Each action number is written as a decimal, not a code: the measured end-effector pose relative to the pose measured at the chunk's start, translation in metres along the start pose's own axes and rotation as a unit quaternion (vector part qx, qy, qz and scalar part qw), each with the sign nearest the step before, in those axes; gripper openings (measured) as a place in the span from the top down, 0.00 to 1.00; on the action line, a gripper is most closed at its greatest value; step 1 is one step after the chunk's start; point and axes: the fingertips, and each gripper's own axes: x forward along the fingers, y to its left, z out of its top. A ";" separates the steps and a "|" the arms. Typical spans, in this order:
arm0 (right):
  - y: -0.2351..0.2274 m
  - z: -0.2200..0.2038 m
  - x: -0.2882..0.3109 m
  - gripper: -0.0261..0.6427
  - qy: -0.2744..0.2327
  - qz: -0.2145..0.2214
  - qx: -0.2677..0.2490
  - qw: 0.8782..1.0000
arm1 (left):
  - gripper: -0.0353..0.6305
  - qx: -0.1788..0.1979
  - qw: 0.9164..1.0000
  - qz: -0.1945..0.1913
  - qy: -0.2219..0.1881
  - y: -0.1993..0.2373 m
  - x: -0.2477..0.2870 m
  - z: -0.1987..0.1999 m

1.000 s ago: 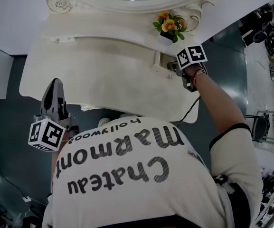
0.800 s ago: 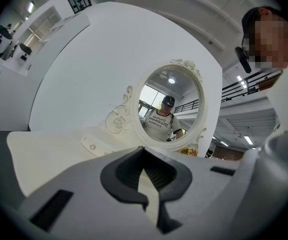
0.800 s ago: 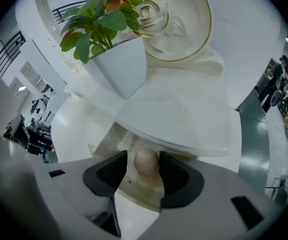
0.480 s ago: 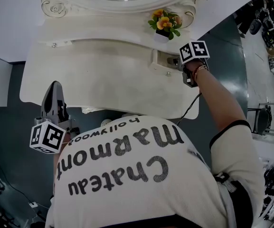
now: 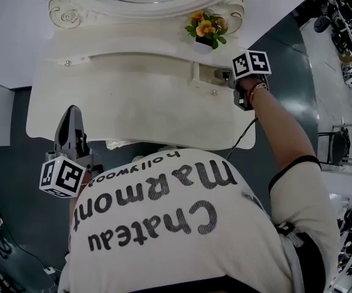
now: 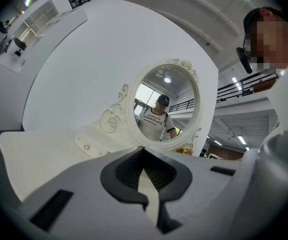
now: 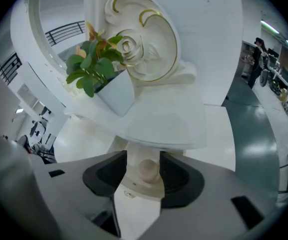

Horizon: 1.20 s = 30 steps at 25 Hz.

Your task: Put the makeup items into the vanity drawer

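Observation:
The vanity's small right drawer (image 5: 205,81) stands pulled out, its knob (image 5: 213,92) on the front. My right gripper (image 5: 226,76) reaches into it from the right. In the right gripper view, the right gripper (image 7: 144,173) is open around a small cream item with a round top (image 7: 147,168). The pads stand clear of the item on both sides. My left gripper (image 5: 72,116) hangs off the vanity's near left edge, shut and holding nothing. In the left gripper view, the left gripper (image 6: 151,204) points at the mirror (image 6: 163,106).
A white pot of orange flowers (image 5: 205,30) stands just behind the open drawer, below the mirror's carved frame (image 7: 144,49). The matching left drawer (image 5: 68,63) is closed. The cream vanity top (image 5: 133,102) ends at a curved near edge by my body. Dark floor lies on both sides.
The head view has drifted a little. The right gripper has stayed at the open drawer and the left gripper has kept its place.

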 end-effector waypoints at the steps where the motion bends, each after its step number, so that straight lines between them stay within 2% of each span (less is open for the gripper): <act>1: 0.000 0.002 -0.004 0.63 -0.014 0.004 0.011 1.000 | 0.94 0.000 1.000 -0.004 0.001 -0.001 0.001 0.000; 4: 0.001 0.009 -0.021 0.63 -0.065 0.017 0.050 0.997 | 0.94 0.002 1.000 -0.019 0.006 -0.004 0.007 -0.001; 7: 0.004 0.015 -0.044 0.63 -0.129 0.030 0.086 0.987 | 0.93 0.010 0.999 -0.043 0.017 -0.012 0.014 -0.001; 11: 0.015 0.015 -0.074 0.63 -0.225 0.054 0.146 0.962 | 0.94 0.015 0.996 -0.077 0.033 -0.023 0.026 -0.005; 15: 0.033 0.001 -0.086 0.68 -0.296 0.065 0.181 0.935 | 0.93 0.023 0.991 -0.118 0.049 -0.038 0.039 -0.008; 21: 0.063 -0.031 -0.073 0.75 -0.365 0.074 0.252 0.893 | 0.94 0.040 0.979 -0.179 0.085 -0.058 0.048 -0.020; 24: 0.083 -0.040 -0.067 0.81 -0.393 0.077 0.271 0.875 | 0.94 0.051 0.975 -0.196 0.095 -0.059 0.047 -0.019; 26: 0.100 -0.045 -0.063 0.83 -0.407 0.076 0.271 0.869 | 0.93 0.057 0.974 -0.196 0.100 -0.055 0.047 -0.020; 30: 0.133 -0.047 -0.060 0.85 -0.427 0.075 0.248 0.867 | 0.93 0.066 0.975 -0.179 0.114 -0.041 0.048 -0.025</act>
